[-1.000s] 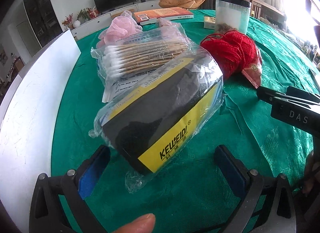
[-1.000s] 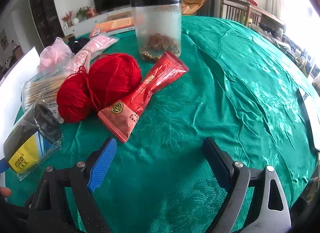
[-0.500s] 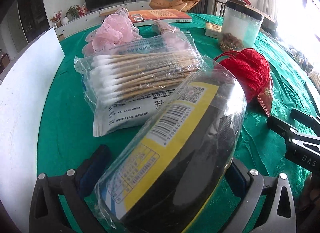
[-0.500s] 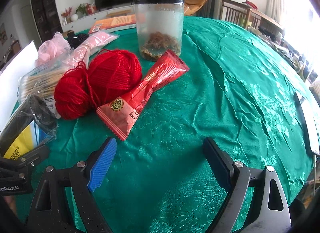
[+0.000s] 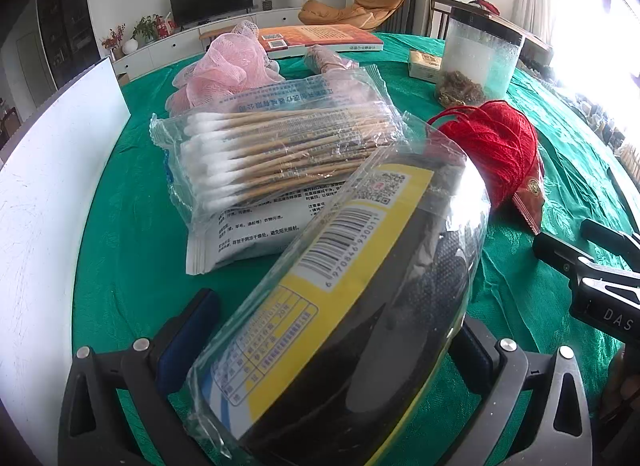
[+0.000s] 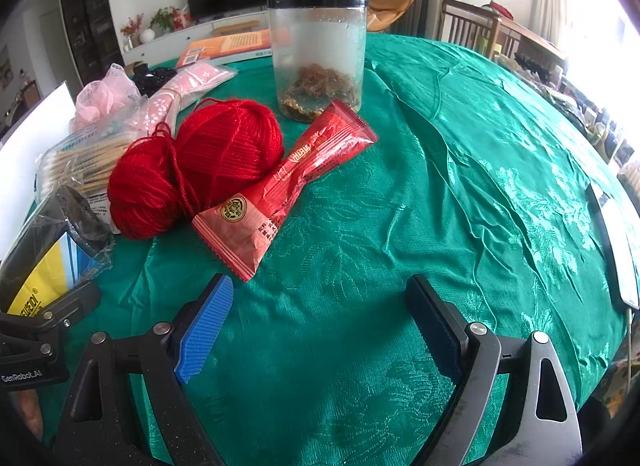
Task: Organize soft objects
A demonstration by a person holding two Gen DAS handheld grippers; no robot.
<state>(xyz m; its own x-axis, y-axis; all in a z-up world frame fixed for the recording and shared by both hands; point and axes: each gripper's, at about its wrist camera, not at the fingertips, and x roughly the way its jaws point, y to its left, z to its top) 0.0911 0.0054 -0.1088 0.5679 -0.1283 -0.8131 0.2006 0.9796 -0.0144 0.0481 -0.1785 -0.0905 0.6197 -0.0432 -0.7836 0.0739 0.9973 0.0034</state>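
A round desk (image 6: pixel 460 193) covered by a green patterned cloth is shown from two gripper-mounted cameras.

In the left wrist view, the left gripper (image 5: pixel 332 350) is seen low at the near edge, its fingers spread around a black and yellow packet in clear plastic wrap (image 5: pixel 360 298). The packet is lifted and tilted up to the right, filling the space between the blue finger pads (image 5: pixel 188 342). Whether the pads are pressed firmly on it cannot be told, because the right pad is hidden behind the wrap. Just beyond, a clear bag of wooden cotton swabs (image 5: pixel 280 149) is seen lying on a white printed pouch. Farther left, a pink mesh bath sponge (image 5: pixel 228 65) is seen. To the right, two balls of red yarn (image 5: pixel 496 145) are seen, with a frosted plastic jar with a black lid (image 5: pixel 480 49) behind them.

In the right wrist view, the right gripper (image 6: pixel 320 330) is held level, low above bare cloth, its jaws wide apart and empty. Ahead on the left, the red yarn (image 6: pixel 200 169) is seen touching a red foil snack packet (image 6: pixel 288 181), which lies aslant in front of the jar (image 6: pixel 318 49). The black and yellow packet (image 6: pixel 48 250) is seen at the far left edge, beside the left gripper's dark body.
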